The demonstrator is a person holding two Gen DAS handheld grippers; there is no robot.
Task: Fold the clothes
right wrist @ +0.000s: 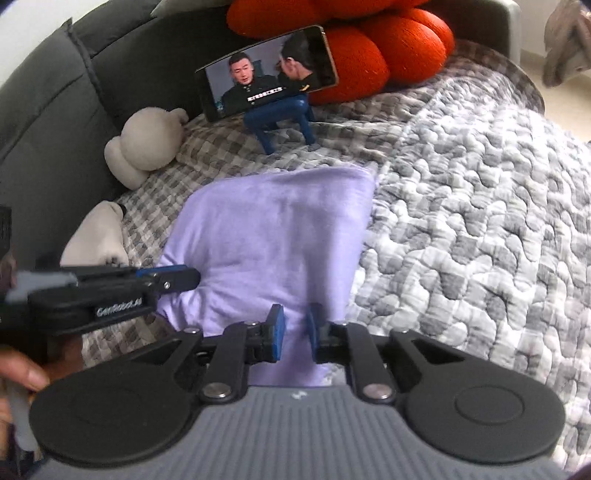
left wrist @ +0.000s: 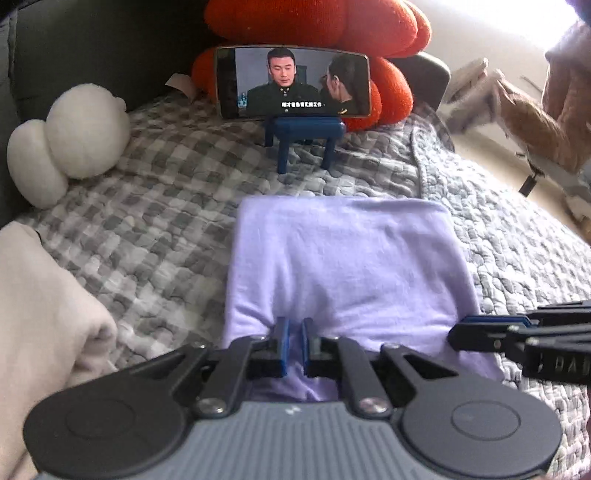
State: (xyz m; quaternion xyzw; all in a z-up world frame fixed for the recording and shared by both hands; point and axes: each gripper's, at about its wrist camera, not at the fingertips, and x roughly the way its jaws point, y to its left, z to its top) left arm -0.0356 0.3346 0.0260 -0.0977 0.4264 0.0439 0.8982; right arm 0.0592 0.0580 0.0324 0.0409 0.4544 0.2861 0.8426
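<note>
We count one checked quilt (left wrist: pixel 155 236) beneath both claws; one folded lilac garment (left wrist: pixel 343 258) ahead, its near edge clamped in our left gripper (left wrist: pixel 294 325) and right gripper (right wrist: pixel 295 319); beyond, one orange cushion (left wrist: pixel 310 22), one white plush toy (left wrist: pixel 70 140), one phone (left wrist: pixel 293 83), one blue stand (left wrist: pixel 304 134).

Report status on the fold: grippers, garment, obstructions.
Left gripper shut on the lilac garment near edge. Right gripper pinching same edge alongside. Phone stand beyond the garment, clear.

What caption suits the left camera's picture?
Left gripper pinches the folded lilac garment's near edge on a checked quilt.
</note>
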